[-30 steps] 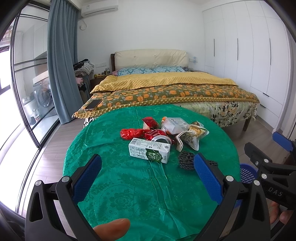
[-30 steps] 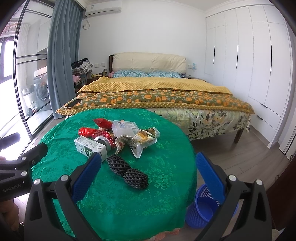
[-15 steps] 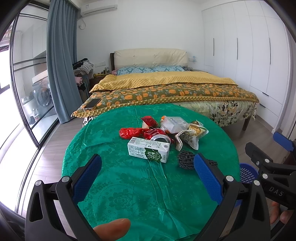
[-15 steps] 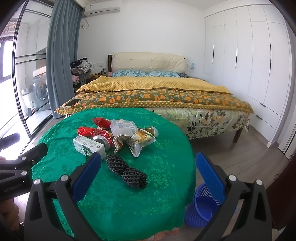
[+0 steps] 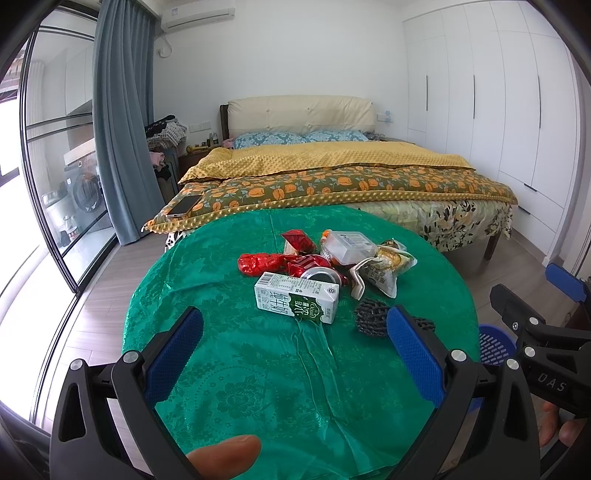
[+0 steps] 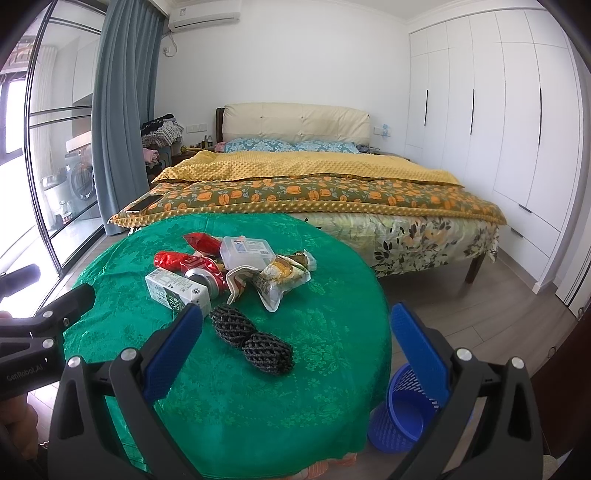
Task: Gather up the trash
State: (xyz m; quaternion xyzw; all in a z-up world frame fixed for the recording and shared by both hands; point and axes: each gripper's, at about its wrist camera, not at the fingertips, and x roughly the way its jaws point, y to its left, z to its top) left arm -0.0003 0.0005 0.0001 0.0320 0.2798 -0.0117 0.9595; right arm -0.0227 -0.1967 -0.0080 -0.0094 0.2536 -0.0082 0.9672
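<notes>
Nothing looks collected yet: the white milk carton (image 5: 296, 302), black foam netting (image 6: 252, 340) and wrappers lie on the green-clothed bench (image 6: 240, 398); the blue mesh basket (image 6: 400, 413) appears empty; both tongs (image 5: 294, 352) (image 6: 295, 350) gape apart, holding nothing.

Both wrist views face bedward, sharing green table (image 5: 258, 369), left one nearer

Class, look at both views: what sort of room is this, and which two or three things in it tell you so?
Most likely a home bedroom. A made bed with a padded headboard fills the middle, tall white wardrobes line one wall, and an air conditioner hangs above the curtain.
</notes>
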